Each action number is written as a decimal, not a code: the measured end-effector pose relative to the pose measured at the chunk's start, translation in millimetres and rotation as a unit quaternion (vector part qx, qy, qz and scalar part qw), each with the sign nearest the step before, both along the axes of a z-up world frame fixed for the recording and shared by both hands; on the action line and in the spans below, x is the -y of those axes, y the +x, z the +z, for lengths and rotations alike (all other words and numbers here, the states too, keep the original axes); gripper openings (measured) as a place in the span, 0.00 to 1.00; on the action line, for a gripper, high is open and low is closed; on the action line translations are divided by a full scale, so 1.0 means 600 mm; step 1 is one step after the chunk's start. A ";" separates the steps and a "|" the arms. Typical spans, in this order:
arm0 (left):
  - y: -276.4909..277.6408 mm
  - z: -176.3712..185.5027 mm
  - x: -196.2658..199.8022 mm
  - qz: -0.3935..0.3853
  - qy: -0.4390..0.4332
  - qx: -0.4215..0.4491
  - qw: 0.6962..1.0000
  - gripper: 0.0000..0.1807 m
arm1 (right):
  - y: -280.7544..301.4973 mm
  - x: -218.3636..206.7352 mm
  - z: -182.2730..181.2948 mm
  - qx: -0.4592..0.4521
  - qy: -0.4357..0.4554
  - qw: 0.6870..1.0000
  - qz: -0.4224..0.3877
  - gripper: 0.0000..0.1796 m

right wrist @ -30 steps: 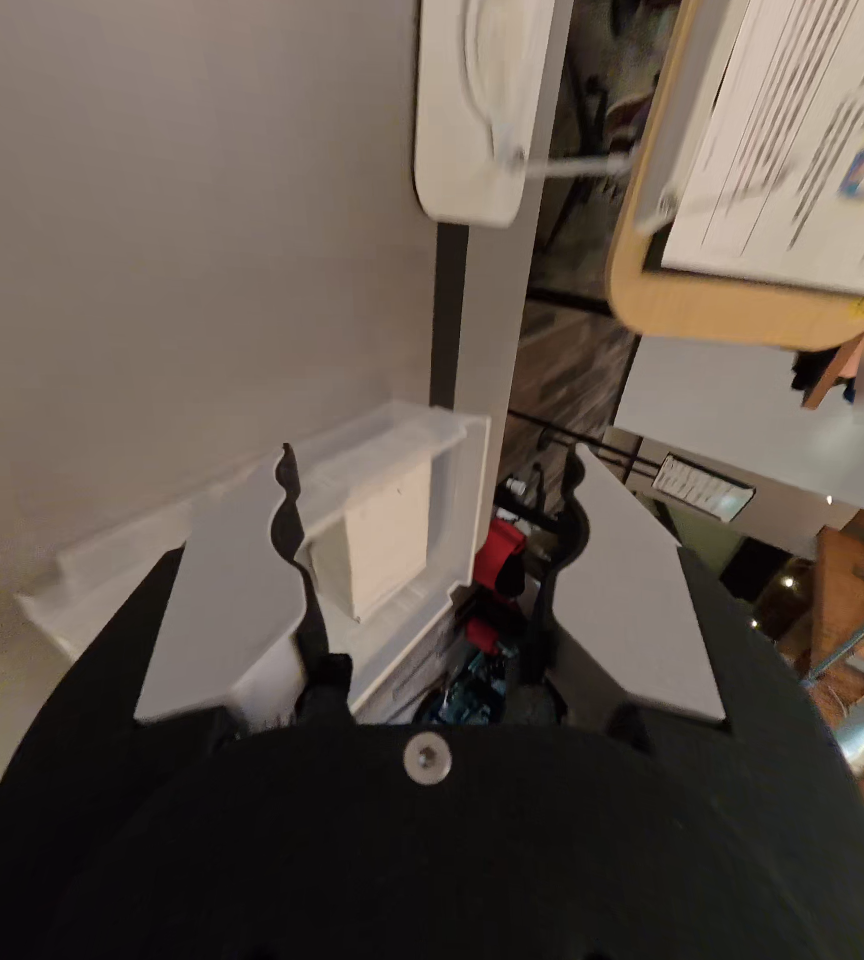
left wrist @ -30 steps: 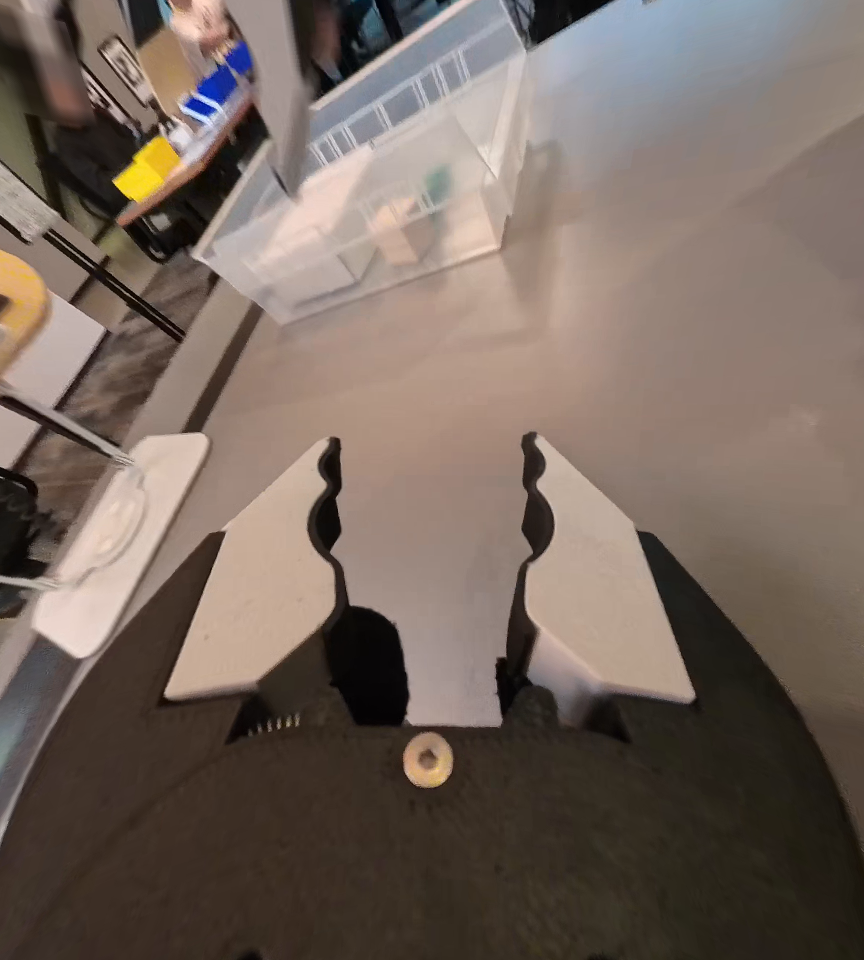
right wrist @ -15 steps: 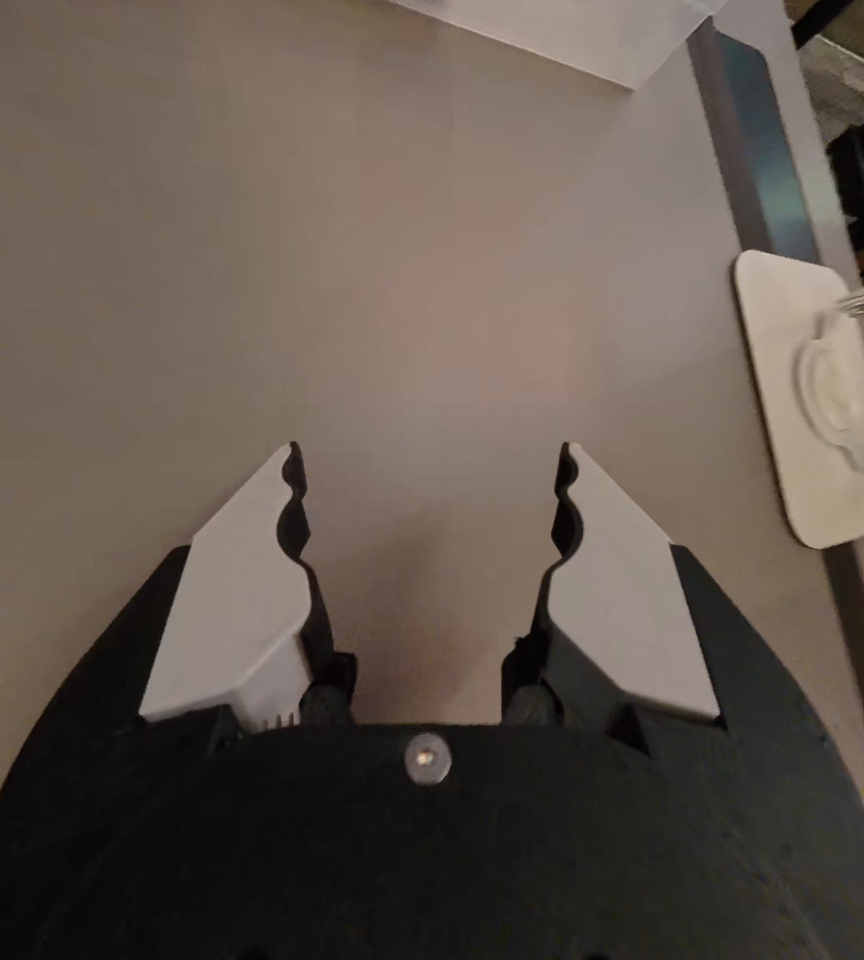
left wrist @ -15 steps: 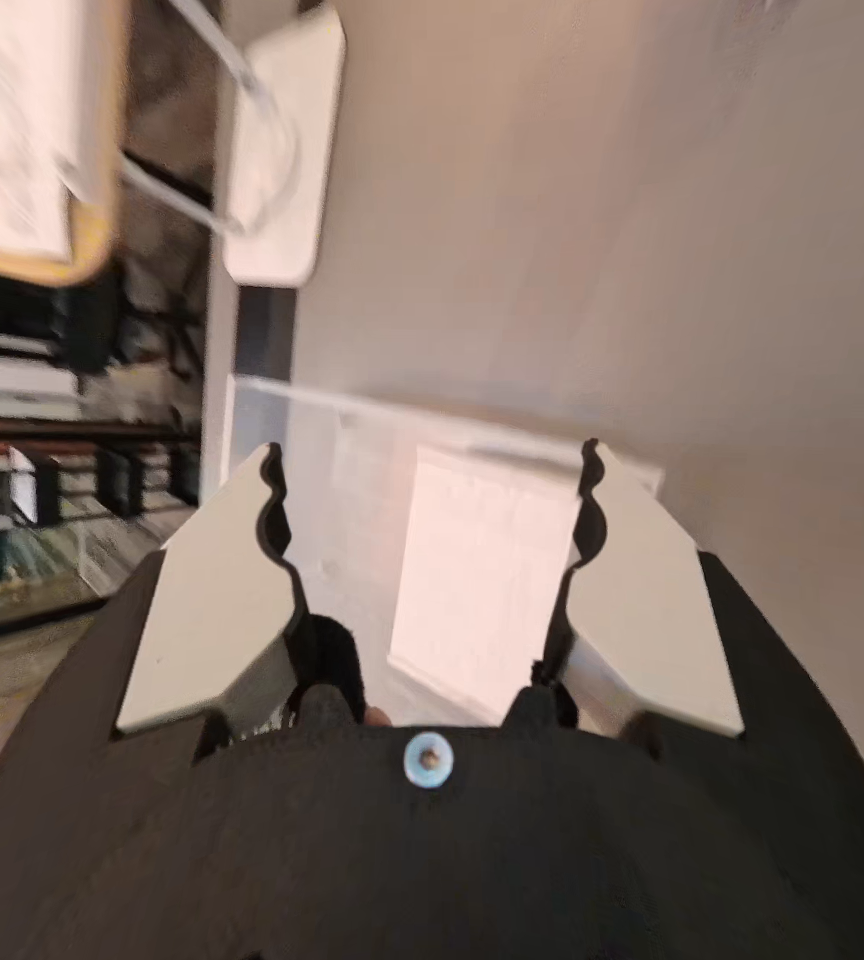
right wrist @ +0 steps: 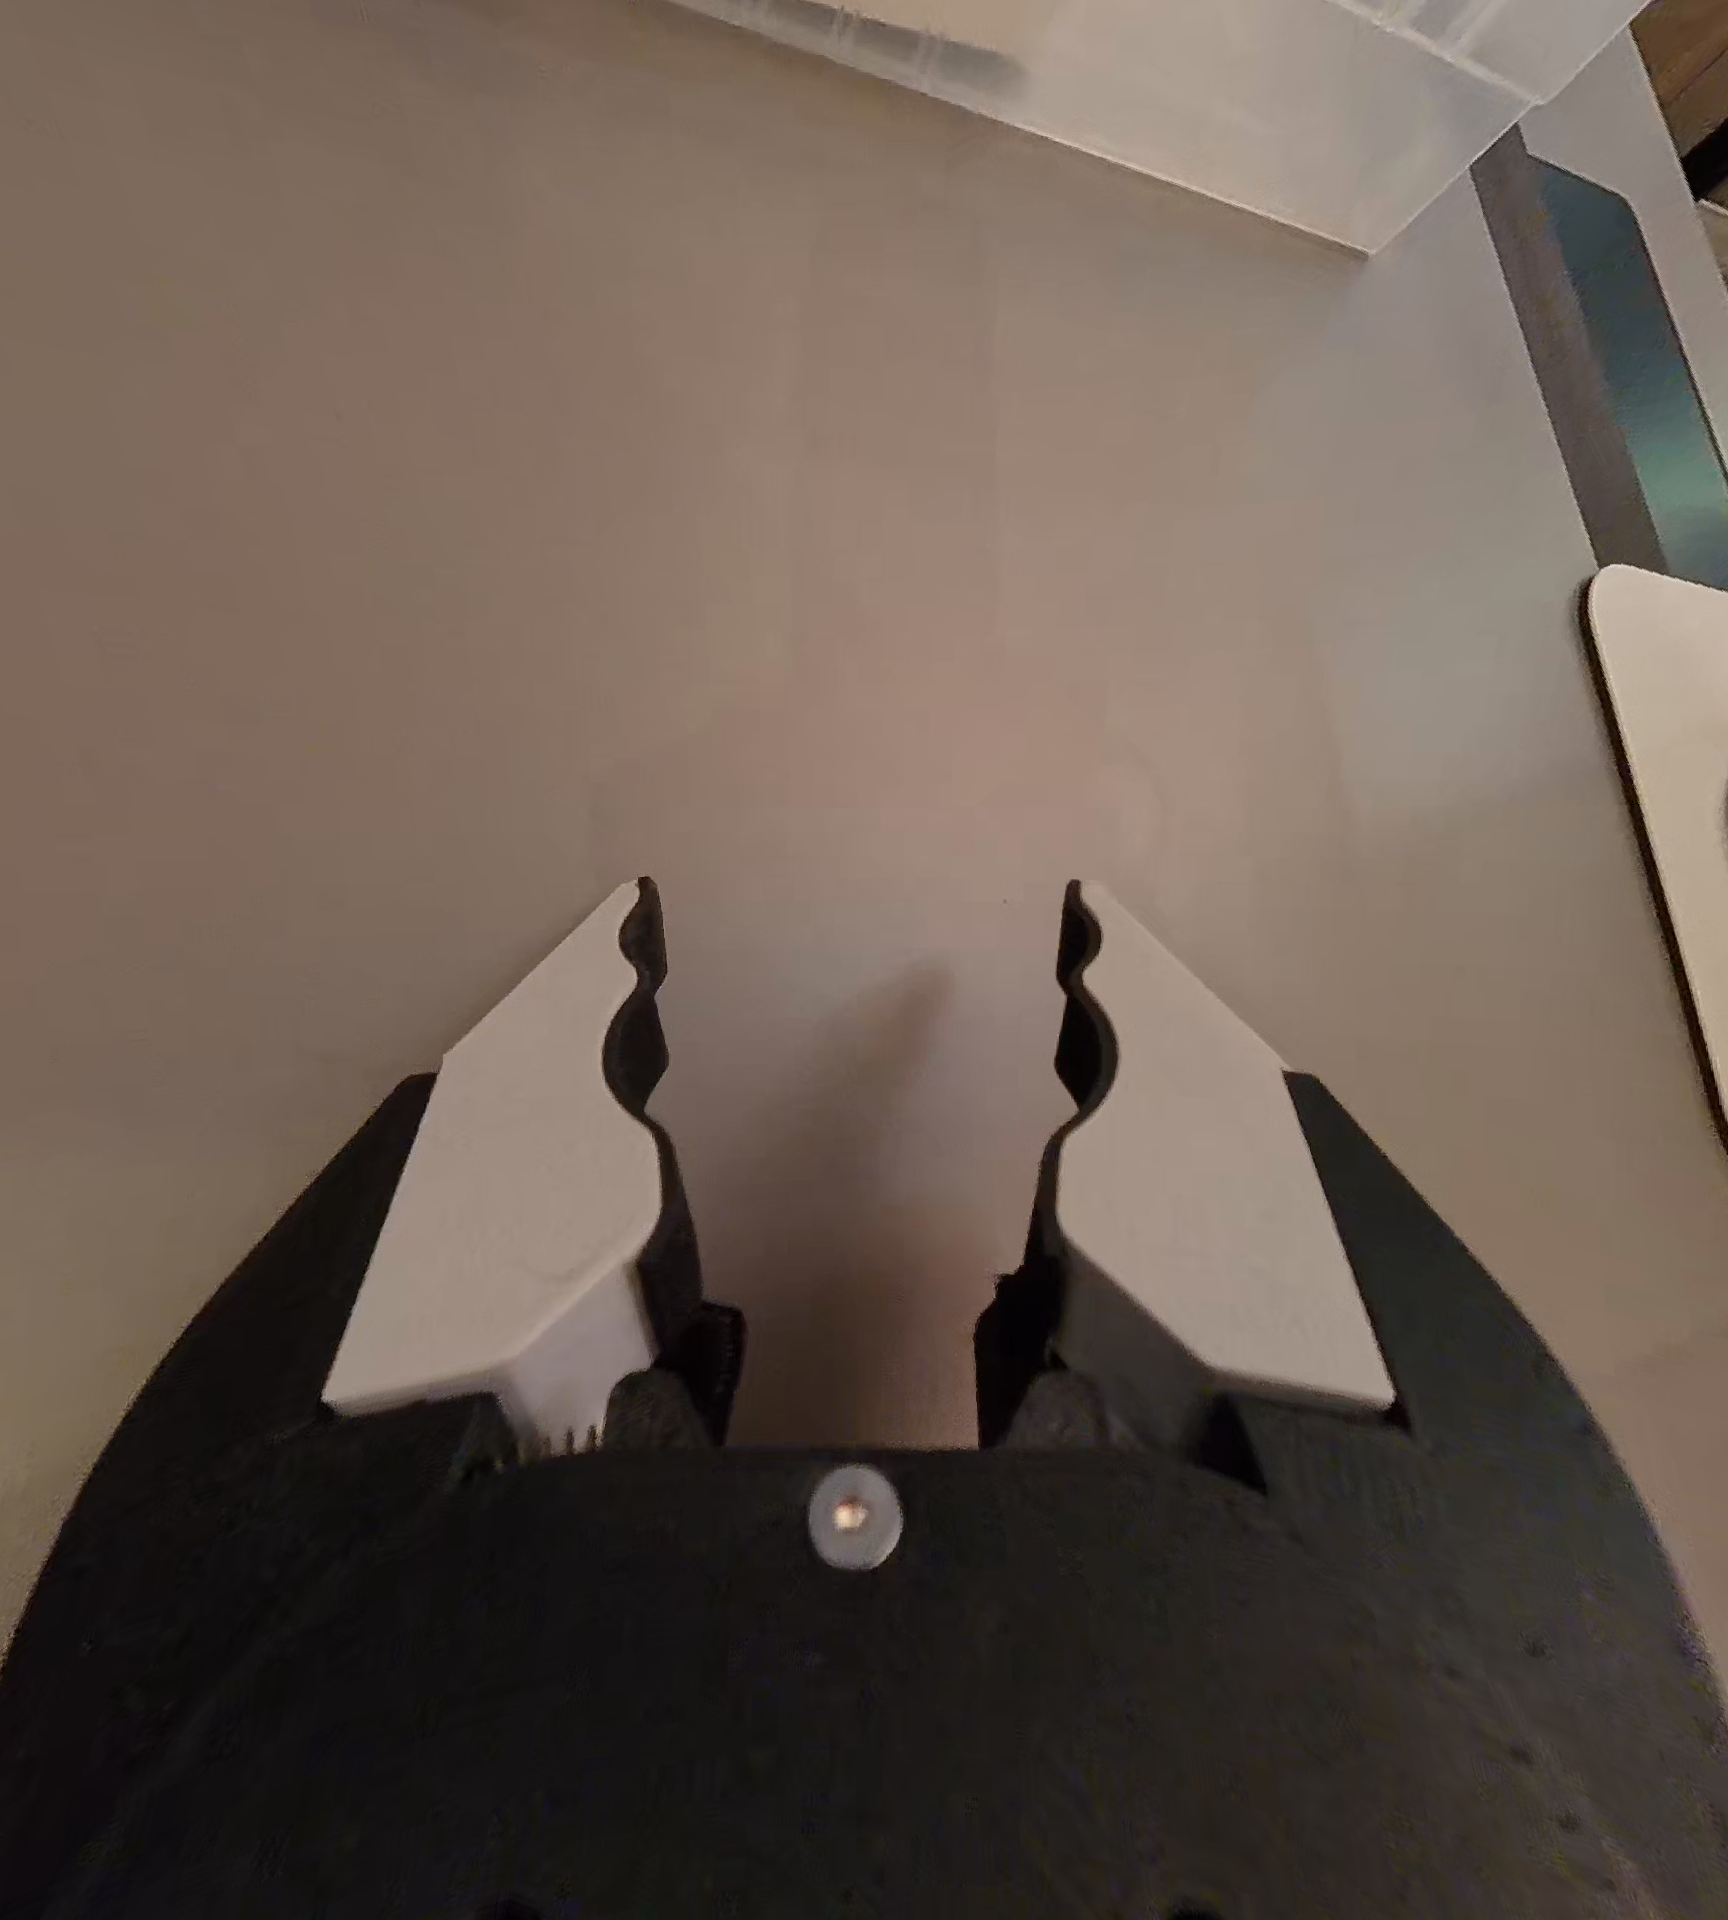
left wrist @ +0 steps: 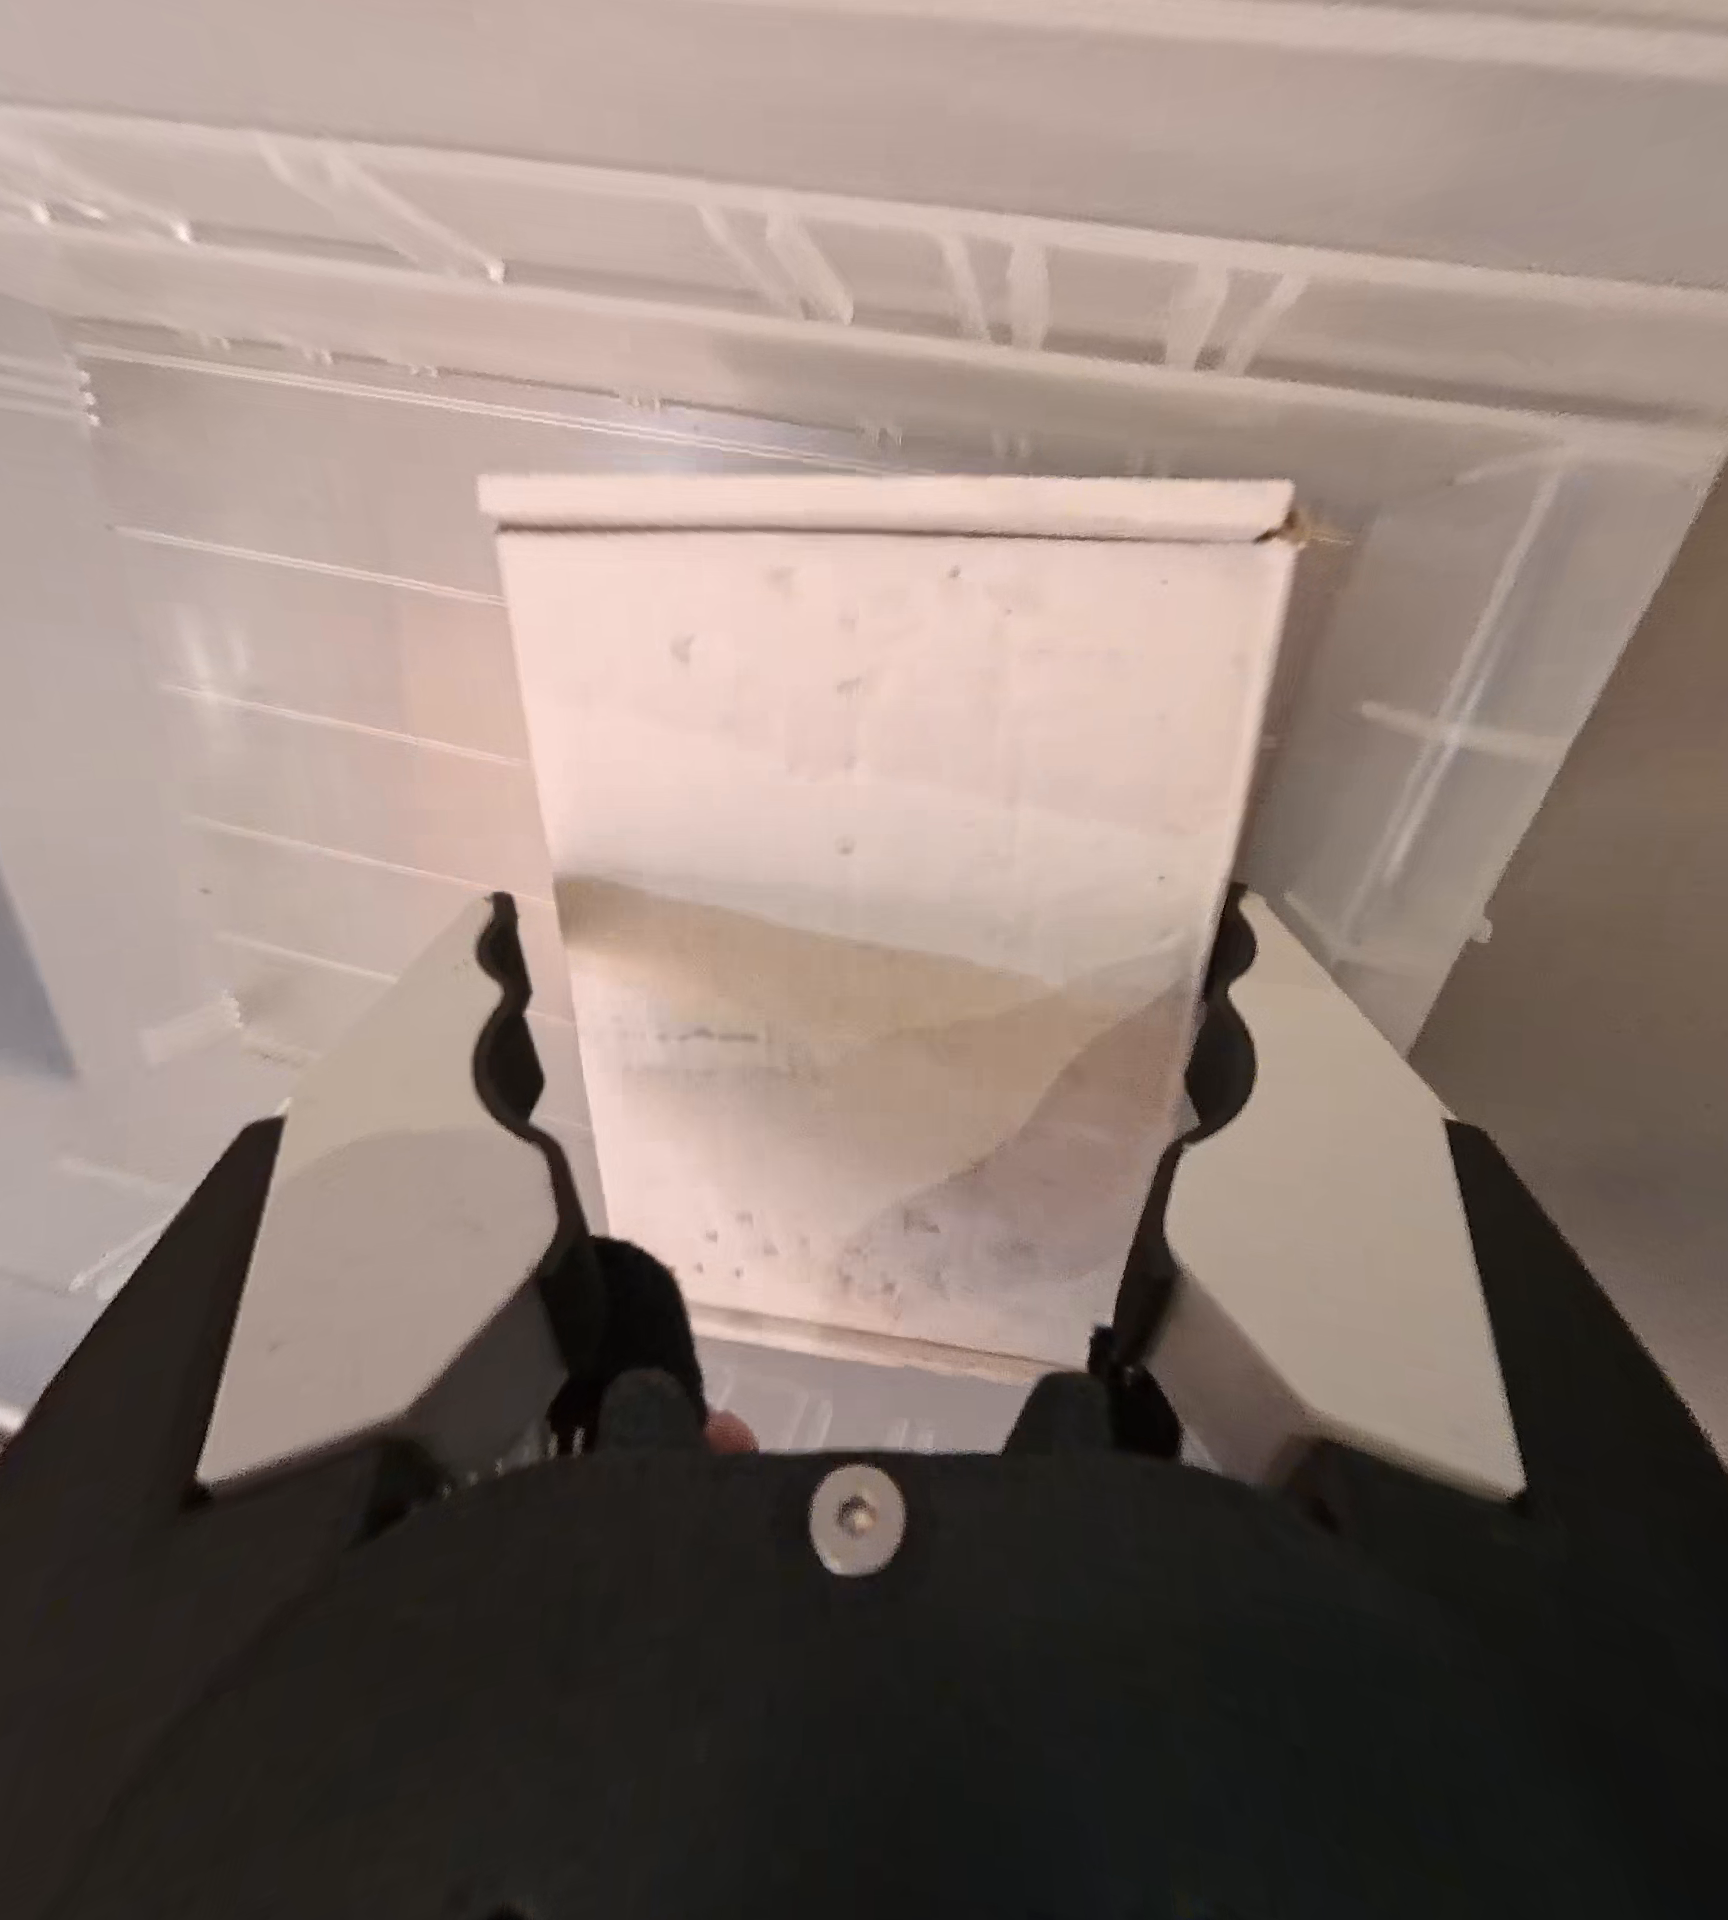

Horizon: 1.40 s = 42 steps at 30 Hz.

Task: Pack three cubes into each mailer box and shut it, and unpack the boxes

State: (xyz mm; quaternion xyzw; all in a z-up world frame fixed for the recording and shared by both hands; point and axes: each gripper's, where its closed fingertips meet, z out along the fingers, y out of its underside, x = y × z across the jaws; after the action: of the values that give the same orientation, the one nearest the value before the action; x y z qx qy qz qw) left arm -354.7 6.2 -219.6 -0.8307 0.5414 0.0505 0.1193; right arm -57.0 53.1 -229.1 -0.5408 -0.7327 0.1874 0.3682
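Straddling a flat white cardboard mailer box (left wrist: 881, 914), the left claw (left wrist: 865, 914) is holding its two pale fingers (left wrist: 403, 1195) wide apart, one just off each long side of the box, which suggests it is lining up to grip the box across its width; whether either finger is already touching cardboard cannot be told. The box is lying closed inside a clear ribbed plastic storage bin (left wrist: 839, 312), its folded edge turned toward the bin's far wall, so the claw is having to reach down into the bin from above. Lifting it out looks like the step in hand, since the box needs room on the open surface before it can be opened. Over on the other side, the right claw (right wrist: 860, 904) is hanging above the bare grey counter (right wrist: 424, 520) with its fingers apart and nothing between them, probably waiting where the box will be set. Beyond it, a corner of the bin is showing at the counter's far edge, and a white rounded pad (right wrist: 1712, 831) is lying near the right rim.
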 end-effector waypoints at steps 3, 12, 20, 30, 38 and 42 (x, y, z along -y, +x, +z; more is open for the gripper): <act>0.000 -0.007 -0.005 0.001 -0.013 -0.005 1.000 0.67 | 0.000 0.001 -0.001 -0.002 -0.004 1.000 0.001 0.41; -0.011 -0.006 -0.025 0.015 0.002 -0.017 1.000 0.67 | 0.000 0.003 -0.003 -0.008 -0.016 1.000 0.004 0.39; -0.007 -0.002 -0.041 0.017 0.032 -0.010 0.999 0.67 | 0.001 0.005 -0.004 -0.009 -0.020 1.000 0.006 0.37; -0.023 -0.021 -0.042 0.091 -0.016 -0.034 0.995 0.72 | -0.001 0.009 -0.005 -0.012 -0.027 0.999 0.011 0.34; -0.028 -0.015 -0.052 0.128 -0.006 -0.020 0.991 0.71 | -0.001 0.011 -0.005 -0.010 -0.022 1.000 0.015 0.32; -0.033 0.015 -0.062 0.137 0.025 -0.015 0.990 0.71 | -0.001 0.011 -0.005 -0.010 -0.021 1.000 0.016 0.32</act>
State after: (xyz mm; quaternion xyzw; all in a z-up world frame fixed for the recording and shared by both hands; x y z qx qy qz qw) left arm -374.2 43.6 -210.8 -0.8931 0.4225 0.0924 0.1241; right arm -57.7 46.2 -232.0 -0.5347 -0.7335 0.2137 0.3612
